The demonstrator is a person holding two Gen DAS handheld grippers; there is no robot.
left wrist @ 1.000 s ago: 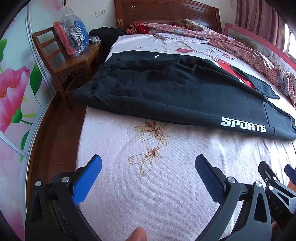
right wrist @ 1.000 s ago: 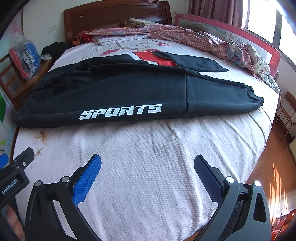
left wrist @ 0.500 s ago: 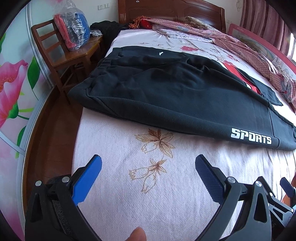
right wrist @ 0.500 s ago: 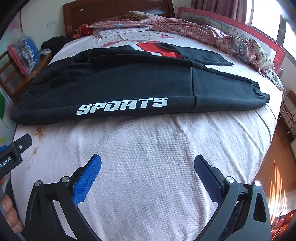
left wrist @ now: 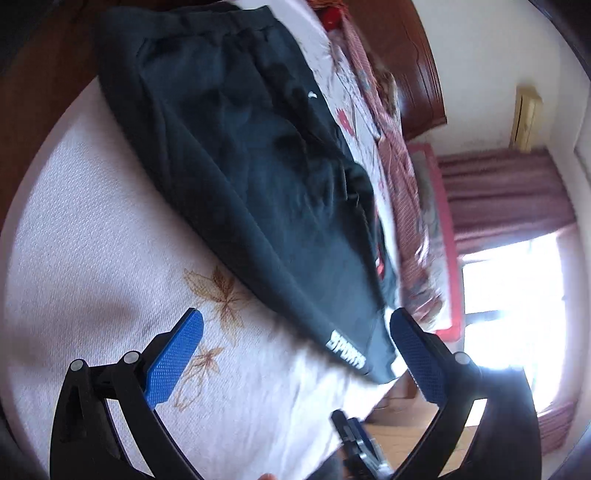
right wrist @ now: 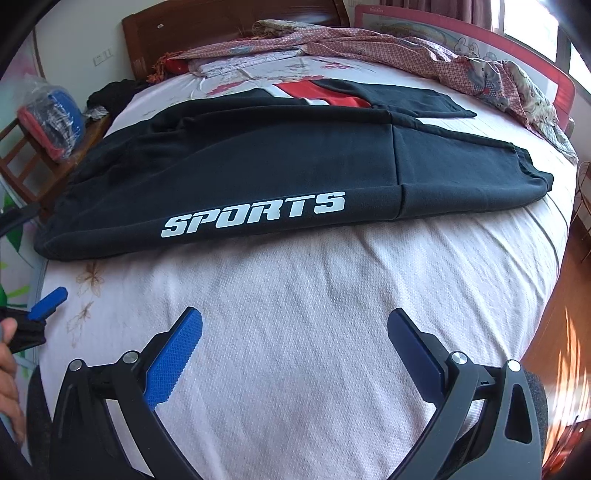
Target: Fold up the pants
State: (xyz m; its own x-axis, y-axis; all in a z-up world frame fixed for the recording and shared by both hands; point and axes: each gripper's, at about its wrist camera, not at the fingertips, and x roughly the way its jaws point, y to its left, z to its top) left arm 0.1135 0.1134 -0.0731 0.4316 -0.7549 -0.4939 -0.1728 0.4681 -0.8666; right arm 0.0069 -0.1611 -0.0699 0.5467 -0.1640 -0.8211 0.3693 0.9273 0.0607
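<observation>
Black pants point(right wrist: 280, 166) lie flat across the bed point(right wrist: 332, 314), legs stacked, "SPORTS" lettering point(right wrist: 255, 213) along the near edge; waistband at the left bed edge, cuffs point(right wrist: 532, 177) close to the right edge. Right gripper point(right wrist: 294, 350) hovers over bare pink sheet, jaws spread wide, nothing between them, well short of the pants' near hem. Left gripper point(left wrist: 295, 354) also spread and empty; its view is rolled and motion-blurred, pants point(left wrist: 258, 166) running diagonally ahead. A broad strip of sheet lies between grippers and hem. Patterned blanket point(right wrist: 406, 48) bunched beyond, by the headboard point(right wrist: 221, 22).
</observation>
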